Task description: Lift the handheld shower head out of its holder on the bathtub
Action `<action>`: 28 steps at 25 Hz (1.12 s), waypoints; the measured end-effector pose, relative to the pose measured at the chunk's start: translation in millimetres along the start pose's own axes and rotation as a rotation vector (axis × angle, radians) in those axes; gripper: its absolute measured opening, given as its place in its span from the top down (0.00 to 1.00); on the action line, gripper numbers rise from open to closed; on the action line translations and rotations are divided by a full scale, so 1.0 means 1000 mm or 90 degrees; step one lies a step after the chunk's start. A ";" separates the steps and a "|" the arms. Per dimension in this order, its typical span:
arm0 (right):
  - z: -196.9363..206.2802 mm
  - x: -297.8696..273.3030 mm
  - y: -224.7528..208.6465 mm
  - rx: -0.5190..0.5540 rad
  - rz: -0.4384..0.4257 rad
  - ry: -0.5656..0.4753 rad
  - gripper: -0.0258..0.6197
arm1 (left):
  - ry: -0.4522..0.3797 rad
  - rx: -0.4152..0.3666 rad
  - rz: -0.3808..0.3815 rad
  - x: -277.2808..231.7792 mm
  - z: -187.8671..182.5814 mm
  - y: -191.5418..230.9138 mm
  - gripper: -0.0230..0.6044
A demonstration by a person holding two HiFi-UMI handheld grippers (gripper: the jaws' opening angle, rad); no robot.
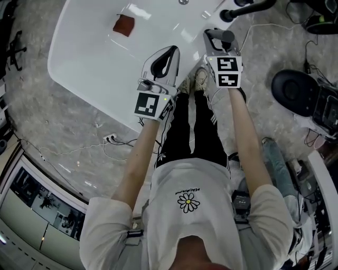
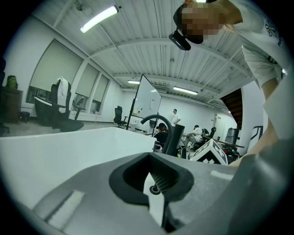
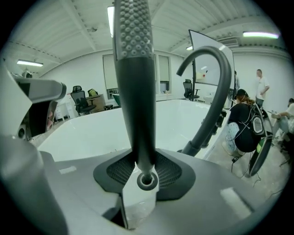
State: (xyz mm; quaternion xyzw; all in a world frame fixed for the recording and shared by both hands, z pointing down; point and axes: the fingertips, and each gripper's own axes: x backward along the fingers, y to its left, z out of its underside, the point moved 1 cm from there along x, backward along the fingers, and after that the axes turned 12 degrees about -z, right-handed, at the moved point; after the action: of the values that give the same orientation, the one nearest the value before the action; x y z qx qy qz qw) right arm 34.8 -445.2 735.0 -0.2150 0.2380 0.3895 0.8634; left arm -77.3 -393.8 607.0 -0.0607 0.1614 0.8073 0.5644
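The dark grey handheld shower head [image 3: 135, 92], with a nubbed face at its top, stands upright between the jaws of my right gripper [image 3: 141, 176], which is shut on its handle. In the head view that gripper [image 1: 218, 38] sits at the near rim of the white bathtub [image 1: 79, 74] with the shower head [image 1: 228, 37] in it. The curved dark faucet [image 3: 212, 87] rises just to the right. My left gripper [image 1: 165, 59] hovers over the tub's near edge, left of the right one. Its jaws [image 2: 156, 186] are shut with nothing in them.
A red object [image 1: 124, 25] lies on the tub floor near the drain [image 1: 183, 2]. The person's legs and shoes [image 1: 198, 79] stand against the tub's edge. Cables [image 1: 113, 141] trail on the floor at left, and a black round device [image 1: 293, 90] sits at right.
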 end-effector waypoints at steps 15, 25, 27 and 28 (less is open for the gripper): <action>-0.240 0.181 0.079 0.114 0.038 -0.225 0.72 | -0.220 -0.062 -0.037 0.076 -0.231 -0.021 0.96; -0.344 0.272 0.105 0.192 0.068 -0.344 0.72 | -0.295 -0.091 -0.030 0.088 -0.336 -0.056 0.96; -0.358 0.289 0.109 0.196 0.073 -0.370 0.72 | -0.314 -0.090 -0.028 0.093 -0.352 -0.063 0.96; -0.363 0.297 0.110 0.197 0.074 -0.382 0.72 | -0.323 -0.093 -0.025 0.096 -0.358 -0.067 0.96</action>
State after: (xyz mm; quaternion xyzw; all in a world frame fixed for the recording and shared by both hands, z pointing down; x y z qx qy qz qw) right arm 34.4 -411.3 254.5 0.0565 0.0414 0.4435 0.8935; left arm -79.3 -405.5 231.0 0.1004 -0.0451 0.7948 0.5968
